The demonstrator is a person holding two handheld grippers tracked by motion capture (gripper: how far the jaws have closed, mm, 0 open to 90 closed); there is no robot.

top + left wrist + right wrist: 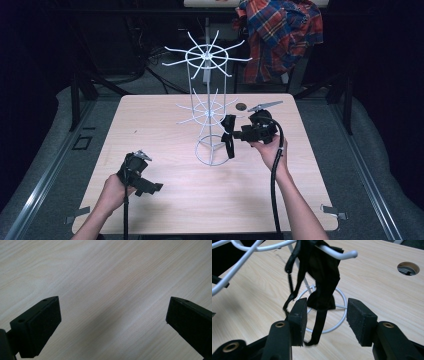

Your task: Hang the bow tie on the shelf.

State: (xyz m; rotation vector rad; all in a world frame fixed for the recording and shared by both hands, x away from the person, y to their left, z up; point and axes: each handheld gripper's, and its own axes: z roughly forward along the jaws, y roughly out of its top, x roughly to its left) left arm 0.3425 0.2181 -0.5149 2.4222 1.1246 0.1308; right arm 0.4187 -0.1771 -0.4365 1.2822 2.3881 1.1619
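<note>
Right gripper (pixel 235 134) is held above the table (pixel 160 210) beside a white wire rack (pixel 209 115), its jaws spread apart and gripping nothing. Between and just beyond them hangs a black strap-like item (pixel 323 285), draped over one of the rack's lower hook arms; it dangles nearly straight down, long axis vertical, with a thin strap (pixel 318 327) trailing toward the rack's ring base (pixel 342 315). The rack's spokes fan out on two tiers around an upright stem, crowding the approach. A round hole (pixel 241 106) sits in the tabletop behind the rack, and a plaid shirt (pixel 280 35) is draped beyond the table. Left gripper (pixel 145 186) hovers near the table's front left, jaws wide apart over bare wood.
</note>
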